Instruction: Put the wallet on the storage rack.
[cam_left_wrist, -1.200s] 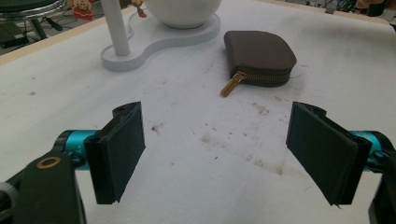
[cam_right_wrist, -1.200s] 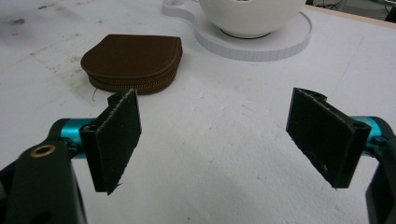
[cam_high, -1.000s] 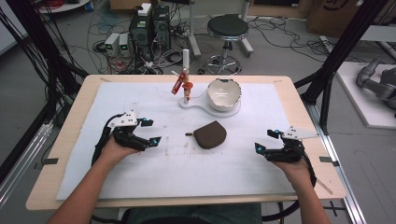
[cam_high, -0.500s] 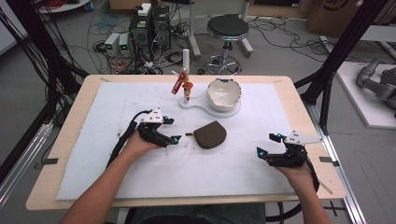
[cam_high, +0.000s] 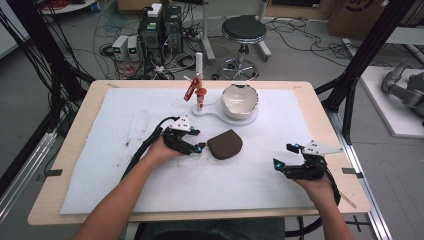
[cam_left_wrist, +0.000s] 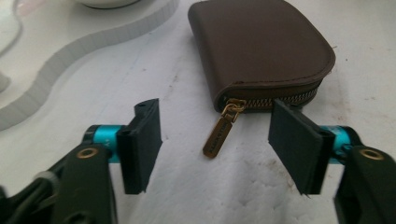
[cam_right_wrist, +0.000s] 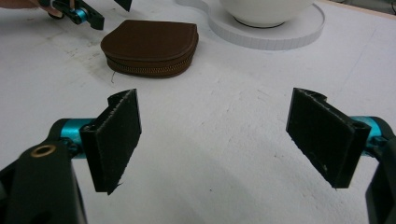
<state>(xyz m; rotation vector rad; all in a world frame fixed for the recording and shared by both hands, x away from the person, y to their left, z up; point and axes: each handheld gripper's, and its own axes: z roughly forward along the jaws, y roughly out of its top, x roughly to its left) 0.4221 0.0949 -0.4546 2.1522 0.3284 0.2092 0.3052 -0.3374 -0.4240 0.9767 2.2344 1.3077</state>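
Brown zip pouch (cam_high: 225, 144) lies flat on the white mat (cam_high: 125, 120), about mid-table, in front of the white bowl (cam_high: 240, 100) on its white stand (cam_high: 212, 109). A red-tagged post (cam_high: 199, 92) stands at the stand's left end.

Pouch orientation: half-round outline, long axis roughly left-right in the high view, tilted a bit. The curved zipped edge faces the person. In the left gripper view the brass zip pull (cam_left_wrist: 222, 129) sits at the pouch's near corner and hangs toward the camera, lying on the mat.

Left gripper (cam_high: 199, 147): jaws spread, nothing between the pads except the zip pull, which lies in the gap and touches neither pad. Tips are just beside the pouch's left end.

Right gripper (cam_high: 281, 159): jaws spread wide, empty, over bare mat, well apart from the pouch, to its right and nearer the person.
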